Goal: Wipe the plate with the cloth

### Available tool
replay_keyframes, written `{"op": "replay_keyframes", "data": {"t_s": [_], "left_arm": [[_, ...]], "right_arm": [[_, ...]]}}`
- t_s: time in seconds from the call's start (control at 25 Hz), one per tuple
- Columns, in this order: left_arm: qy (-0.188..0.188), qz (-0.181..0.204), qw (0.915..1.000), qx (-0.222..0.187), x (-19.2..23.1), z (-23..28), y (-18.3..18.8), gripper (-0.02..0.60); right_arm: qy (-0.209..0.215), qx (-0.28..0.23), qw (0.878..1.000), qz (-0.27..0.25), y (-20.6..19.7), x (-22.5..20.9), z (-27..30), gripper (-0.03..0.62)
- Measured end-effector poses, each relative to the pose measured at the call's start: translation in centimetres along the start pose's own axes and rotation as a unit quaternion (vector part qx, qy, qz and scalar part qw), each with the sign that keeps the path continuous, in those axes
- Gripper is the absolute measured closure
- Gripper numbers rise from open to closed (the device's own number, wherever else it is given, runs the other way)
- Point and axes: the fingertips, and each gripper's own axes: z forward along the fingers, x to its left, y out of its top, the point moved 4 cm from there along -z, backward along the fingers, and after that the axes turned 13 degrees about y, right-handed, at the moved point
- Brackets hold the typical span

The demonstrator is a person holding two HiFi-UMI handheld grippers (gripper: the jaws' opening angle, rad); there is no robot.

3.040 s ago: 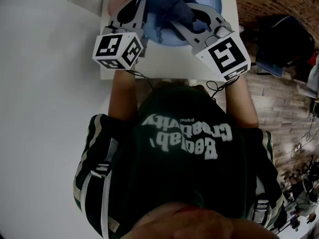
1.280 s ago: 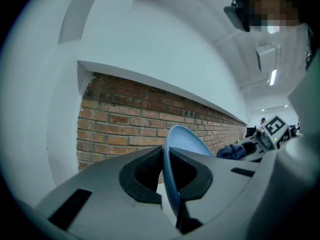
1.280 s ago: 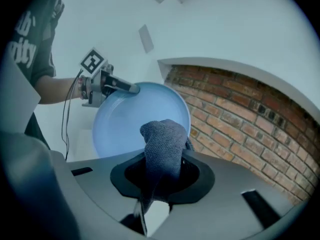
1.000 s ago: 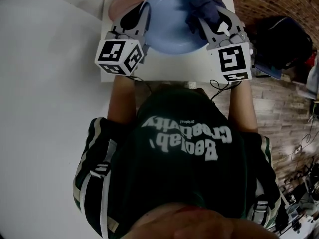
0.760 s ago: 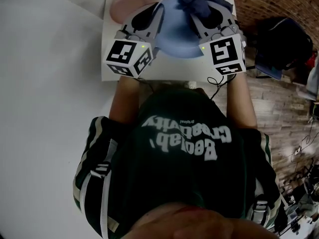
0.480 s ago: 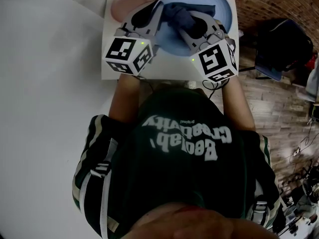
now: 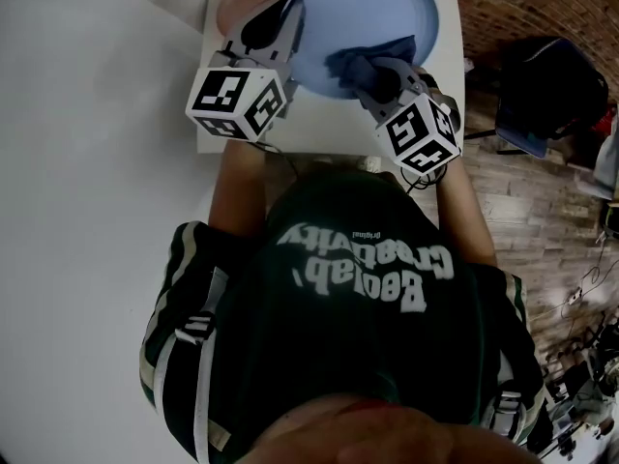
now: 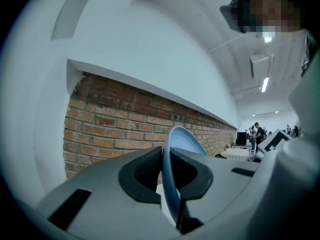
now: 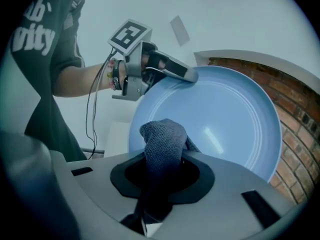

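Just dragged the cloth (image 9: 161, 144) from the far side of the blue plate (image 9: 225, 119) down to its near edge, going by a second ago. Still pinched tight in the right hand-held gripper (image 7: 375, 73), bunched up and poking out past the jaws. Plate-wise: tipped up on edge above the counter (image 7: 329, 129), clamped by the rim in the left hand-held gripper (image 8: 167, 173), same spot as before. Probably rubbing the plate face with the cloth, hard to say from up top. Reads like one full swipe done, likely more passes needed.
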Motion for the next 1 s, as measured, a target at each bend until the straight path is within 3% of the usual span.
{"op": "replay_keyframes", "data": {"t_s": [0.2,0.52,0.64,0.76,1.0], "left_arm": [[-0.003,0.001,1.0000,0.004,-0.3,-0.2,0.1,0.563],[-0.026,-0.006,0.9995,0.017,-1.7,0.1,-1.3,0.563],[-0.038,-0.007,0.9990,0.024,-3.0,0.2,-2.1,0.563],[-0.041,-0.010,0.9987,0.030,-3.8,0.3,-2.7,0.563],[-0.029,-0.014,0.9990,0.029,-2.8,0.1,-2.8,0.561]], "right_arm": [[-0.079,0.018,0.996,0.044,-1.6,-3.3,-2.7,0.519],[-0.186,-0.018,0.980,0.061,-0.4,-8.2,-6.1,0.517],[-0.185,-0.043,0.981,0.044,1.3,-7.9,-5.9,0.517],[-0.157,-0.064,0.985,0.013,3.0,-5.9,-4.4,0.517],[-0.120,-0.068,0.990,0.009,2.5,-3.0,-2.6,0.517]]}}
